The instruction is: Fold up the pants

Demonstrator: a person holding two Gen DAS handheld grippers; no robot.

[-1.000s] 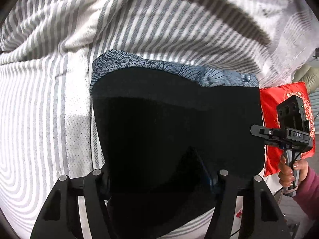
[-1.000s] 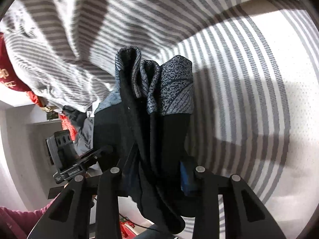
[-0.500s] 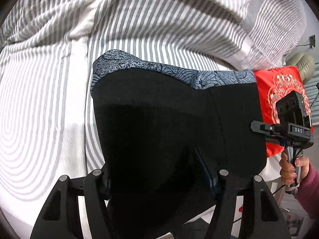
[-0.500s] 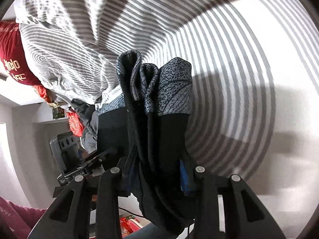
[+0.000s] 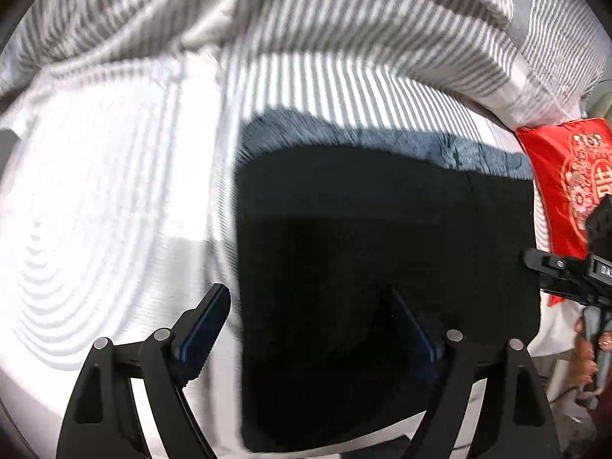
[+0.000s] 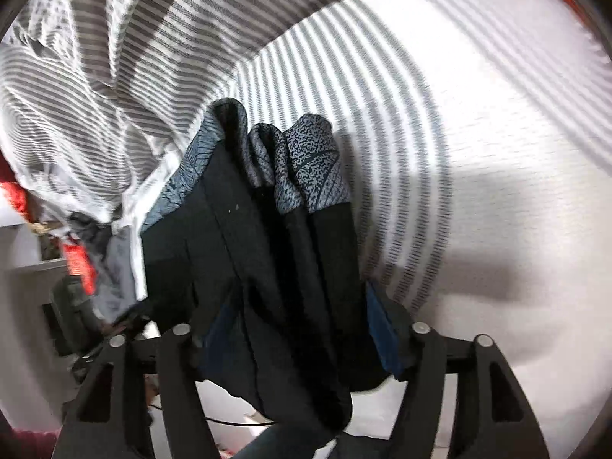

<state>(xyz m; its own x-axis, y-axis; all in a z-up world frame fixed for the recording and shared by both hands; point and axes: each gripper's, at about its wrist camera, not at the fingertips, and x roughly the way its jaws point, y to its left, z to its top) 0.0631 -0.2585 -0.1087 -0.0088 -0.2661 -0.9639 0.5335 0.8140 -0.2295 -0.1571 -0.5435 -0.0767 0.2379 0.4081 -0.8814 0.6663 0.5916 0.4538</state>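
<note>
The black pants (image 5: 382, 267) with a blue-grey patterned band (image 5: 382, 139) hang folded over the striped bed. In the left wrist view my left gripper (image 5: 313, 325) has its jaws spread wide, the left finger (image 5: 206, 325) standing clear of the cloth's left edge. In the right wrist view the pants (image 6: 267, 267) hang bunched in several folds between my right gripper's (image 6: 294, 329) fingers, which are shut on them. The right gripper also shows at the right edge of the left wrist view (image 5: 573, 267).
A grey and white striped bedsheet (image 5: 114, 191) lies below, with a rumpled striped duvet (image 6: 95, 57) behind. A red embroidered cushion (image 5: 562, 183) sits at the right. A shelf and clutter (image 6: 57, 267) stand beside the bed.
My left gripper has opened and its left finger now stands clear of the pants. Both grippers have moved over the bed with the pants. The right gripper keeps its hold.
</note>
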